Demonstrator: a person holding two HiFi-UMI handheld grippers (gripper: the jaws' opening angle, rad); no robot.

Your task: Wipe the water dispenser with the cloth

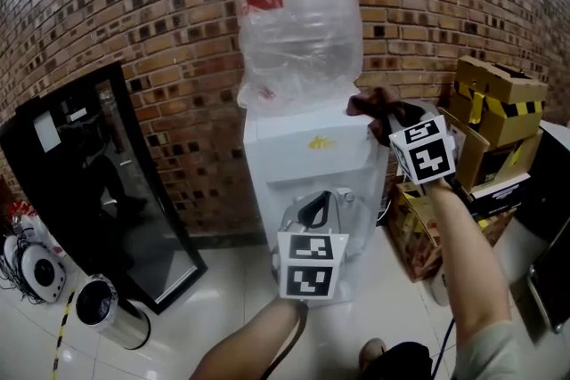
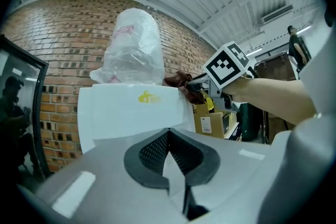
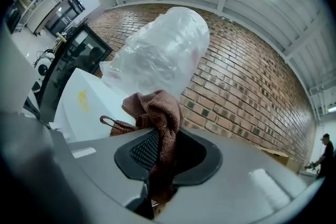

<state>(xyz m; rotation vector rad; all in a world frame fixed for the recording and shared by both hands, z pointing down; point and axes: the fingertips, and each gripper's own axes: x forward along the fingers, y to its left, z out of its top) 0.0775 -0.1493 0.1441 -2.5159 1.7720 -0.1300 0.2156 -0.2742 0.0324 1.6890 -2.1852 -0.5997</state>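
Note:
The white water dispenser (image 1: 303, 157) stands against the brick wall, with a plastic-wrapped bottle (image 1: 294, 4) on top. My right gripper (image 1: 388, 117) is shut on a brown cloth (image 1: 369, 102) and holds it against the dispenser's top right corner. In the right gripper view the cloth (image 3: 155, 112) hangs bunched between the jaws, beside the bottle (image 3: 157, 55). My left gripper (image 1: 316, 207) is lower down, in front of the dispenser's tap recess. Its pads (image 2: 157, 149) meet at the tips with nothing between them. The left gripper view shows the dispenser (image 2: 131, 107) and the cloth (image 2: 179, 80) ahead.
A black glass-door cabinet (image 1: 98, 182) stands to the left of the dispenser. Stacked cardboard boxes (image 1: 494, 116) stand close on its right. A metal bin (image 1: 109, 309) and white round gear (image 1: 37, 270) sit on the tiled floor at the lower left.

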